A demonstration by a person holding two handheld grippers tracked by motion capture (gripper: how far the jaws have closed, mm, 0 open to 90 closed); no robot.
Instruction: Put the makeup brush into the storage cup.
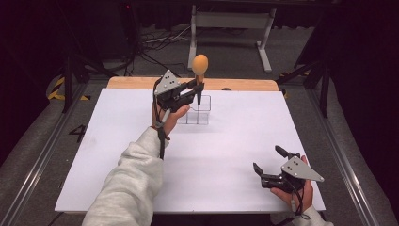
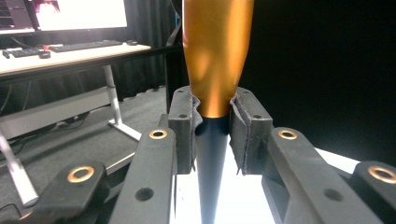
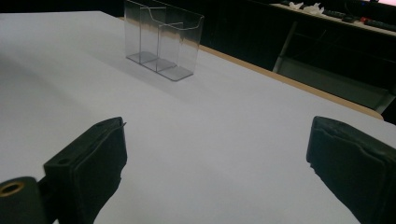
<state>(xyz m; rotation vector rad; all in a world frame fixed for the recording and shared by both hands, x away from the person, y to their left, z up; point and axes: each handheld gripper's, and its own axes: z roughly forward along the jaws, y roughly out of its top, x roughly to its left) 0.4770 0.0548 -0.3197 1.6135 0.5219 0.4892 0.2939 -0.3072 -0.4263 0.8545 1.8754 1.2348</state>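
Left tongs [image 1: 197, 87] clamped on orange-headed tool [image 1: 200, 66], its dark tip cut off; right tongs [image 1: 268, 162] wide.

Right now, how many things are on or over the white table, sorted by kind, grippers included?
Grippers: 2, left gripper and right gripper
Orange-headed tools with a dark stem: 1, tool, clamped in the left gripper
Clear divided holders: 1, holder
Total: 4

A single marking is showing on the grey floor [image 1: 47, 136], well to the left of the left tongs [image 1: 198, 88]: a dark figure [image 1: 78, 132] that is possibly reading as a "4". Nothing else is reading clearly.
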